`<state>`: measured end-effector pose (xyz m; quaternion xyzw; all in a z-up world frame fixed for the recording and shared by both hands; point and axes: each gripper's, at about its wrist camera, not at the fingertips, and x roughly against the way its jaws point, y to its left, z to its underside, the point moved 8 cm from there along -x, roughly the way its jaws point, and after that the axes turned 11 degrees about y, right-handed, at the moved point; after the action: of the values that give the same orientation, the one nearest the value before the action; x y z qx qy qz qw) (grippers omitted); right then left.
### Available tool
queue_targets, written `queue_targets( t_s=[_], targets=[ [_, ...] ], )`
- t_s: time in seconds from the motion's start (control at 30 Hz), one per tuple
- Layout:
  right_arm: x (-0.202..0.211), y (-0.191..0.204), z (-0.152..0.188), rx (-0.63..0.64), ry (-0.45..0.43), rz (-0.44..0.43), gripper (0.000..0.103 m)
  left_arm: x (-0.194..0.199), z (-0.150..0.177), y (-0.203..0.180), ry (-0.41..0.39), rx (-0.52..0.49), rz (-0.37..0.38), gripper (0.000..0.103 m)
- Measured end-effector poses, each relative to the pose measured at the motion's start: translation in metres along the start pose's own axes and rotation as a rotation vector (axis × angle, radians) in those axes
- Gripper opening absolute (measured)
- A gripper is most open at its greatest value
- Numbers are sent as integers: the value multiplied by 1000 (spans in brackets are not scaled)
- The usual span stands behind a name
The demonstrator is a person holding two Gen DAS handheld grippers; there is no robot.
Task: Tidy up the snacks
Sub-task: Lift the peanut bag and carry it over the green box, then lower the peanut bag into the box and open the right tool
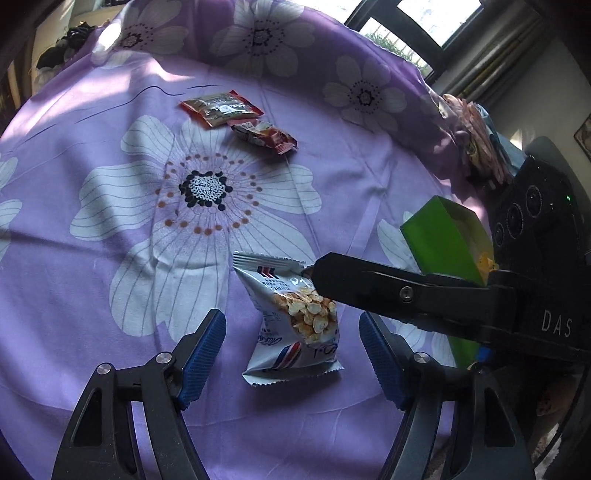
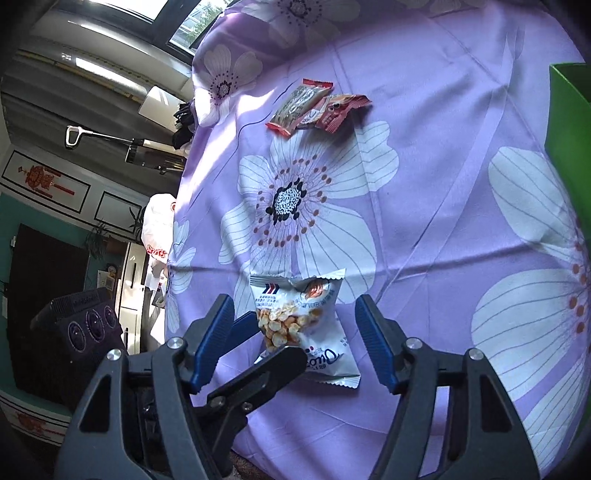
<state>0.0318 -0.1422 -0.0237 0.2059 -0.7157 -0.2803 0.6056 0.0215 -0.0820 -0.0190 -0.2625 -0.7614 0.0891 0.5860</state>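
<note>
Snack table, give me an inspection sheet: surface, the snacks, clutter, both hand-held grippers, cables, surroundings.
Surface: purple flowered cloth, creased, patches of sunlight.
Job's things: white snack packet lies flat near both grippers; two red-orange packets lie side by side at the far end; green box stands open at the right.
Clutter: a pile of wrappers or bags at the cloth's right edge, too unclear to identify.
Grippers: left hand-held gripper open, its blue pads either side of the white packet, not pressing it; right hand-held gripper open, straddling the same packet.
Cables: nothing seen.
Surroundings: window behind the table, dark clothing at the far left.
</note>
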Motion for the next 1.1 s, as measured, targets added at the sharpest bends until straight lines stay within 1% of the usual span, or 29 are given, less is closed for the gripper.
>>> queue_targets(
  t_s=[0.07, 0.1, 0.13, 0.17, 0.23, 0.37, 0.47, 0.57, 0.77, 0.83, 1.0, 1.1],
  targets=[
    [-9, 1, 4, -3, 30, -14, 58, -6, 1, -1, 18, -7, -5, 60],
    [-14, 2, 6, 3, 46, -11, 56, -10, 2, -2, 28, -8, -10, 57],
    [-19, 2, 8, 9, 60, 2, 52, -13, 3, -2, 34, -7, -12, 53],
    [-22, 1, 9, 8, 63, 20, 50, -15, 4, -2, 39, -12, -13, 49],
    [-22, -1, 9, 6, 50, 21, 50, -13, 5, -4, 25, -23, -28, 49],
    [-9, -1, 6, 15, 20, 28, 48, -6, 1, -14, -15, -34, -20, 47],
    [12, 2, 0, 44, -34, 54, 48, 4, -7, -33, -77, -59, -21, 47],
    [42, 2, -8, 63, -110, 63, 48, 14, -19, -59, -135, -112, -19, 46],
    [108, -14, -13, 40, -264, 65, 50, 21, -34, -119, -220, -183, 18, 46],
    [130, -22, -14, 23, -311, 61, 50, 20, -39, -139, -234, -215, 36, 46],
    [181, -49, -9, -29, -417, 66, 50, 14, -47, -190, -237, -304, 92, 46],
    [205, -65, -5, -64, -455, 67, 51, 7, -47, -218, -230, -345, 119, 46]
  ],
)
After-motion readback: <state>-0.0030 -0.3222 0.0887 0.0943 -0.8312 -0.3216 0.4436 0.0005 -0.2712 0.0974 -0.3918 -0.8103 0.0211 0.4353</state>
